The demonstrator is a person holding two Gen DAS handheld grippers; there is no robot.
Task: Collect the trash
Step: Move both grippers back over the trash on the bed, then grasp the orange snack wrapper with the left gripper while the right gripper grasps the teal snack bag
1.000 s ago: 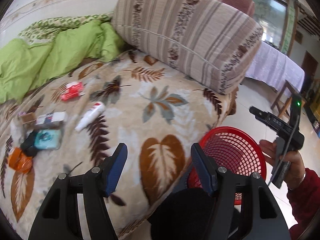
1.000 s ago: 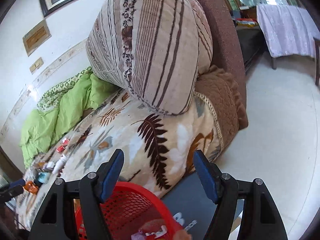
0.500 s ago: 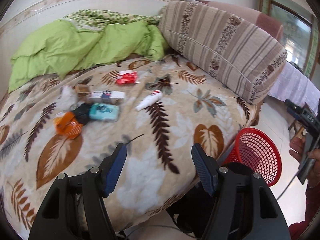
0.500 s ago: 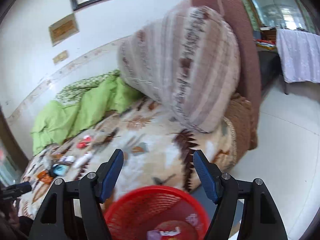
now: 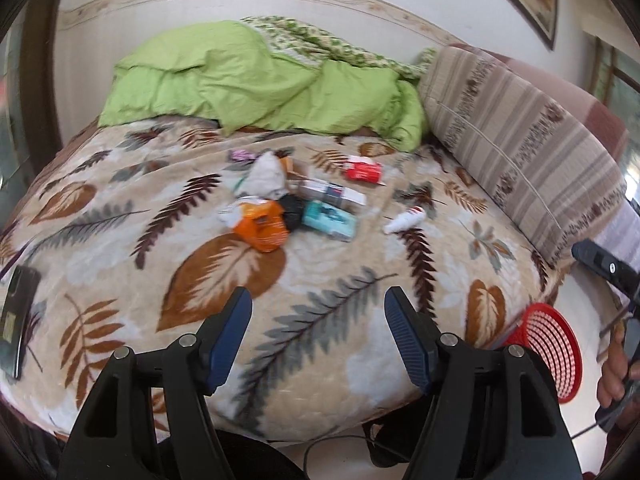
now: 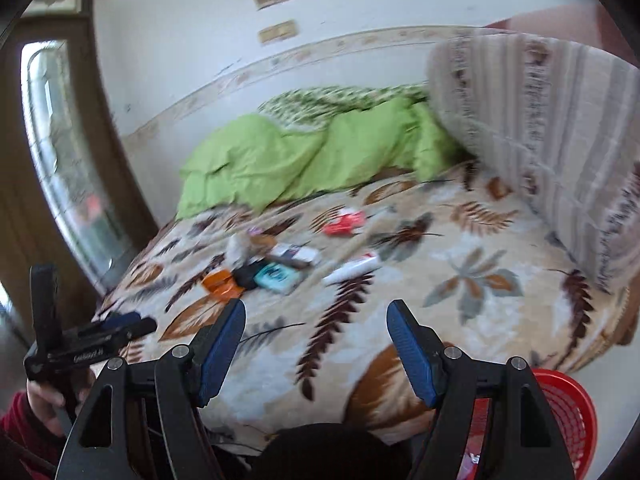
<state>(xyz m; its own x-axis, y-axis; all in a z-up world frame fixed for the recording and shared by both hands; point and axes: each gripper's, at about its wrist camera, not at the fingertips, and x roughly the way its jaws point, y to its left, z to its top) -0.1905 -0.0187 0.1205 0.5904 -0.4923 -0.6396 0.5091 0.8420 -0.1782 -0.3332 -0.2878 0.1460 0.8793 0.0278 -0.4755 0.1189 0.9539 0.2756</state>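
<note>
Trash lies in a cluster mid-bed on the leaf-print blanket [image 5: 224, 276]: an orange wrapper [image 5: 262, 226], a teal packet [image 5: 330, 220], a white tube [image 5: 404, 220], a red packet [image 5: 362, 170], a white box [image 5: 332, 194] and crumpled tissue [image 5: 266, 172]. My left gripper [image 5: 319, 300] is open and empty over the bed's near edge, well short of the cluster. My right gripper [image 6: 317, 310] is likewise open and empty; its blurred view shows the orange wrapper [image 6: 222, 282] and the tube [image 6: 352, 268]. The red mesh basket [image 5: 554, 354] stands on the floor at the bed's right corner.
A green duvet [image 5: 260, 84] is heaped at the back, with a striped cushion [image 5: 520, 140] along the right. A dark phone [image 5: 16, 312] lies at the bed's left edge. The basket [image 6: 568, 412] holds some scraps. A hand in a red sleeve [image 6: 36, 404] holds the left gripper.
Both views have swung left, away from the cushion and basket and onto the bed. The trash cluster now sits near the middle and the basket has slid to the lower right. Both grippers stay open and empty.
</note>
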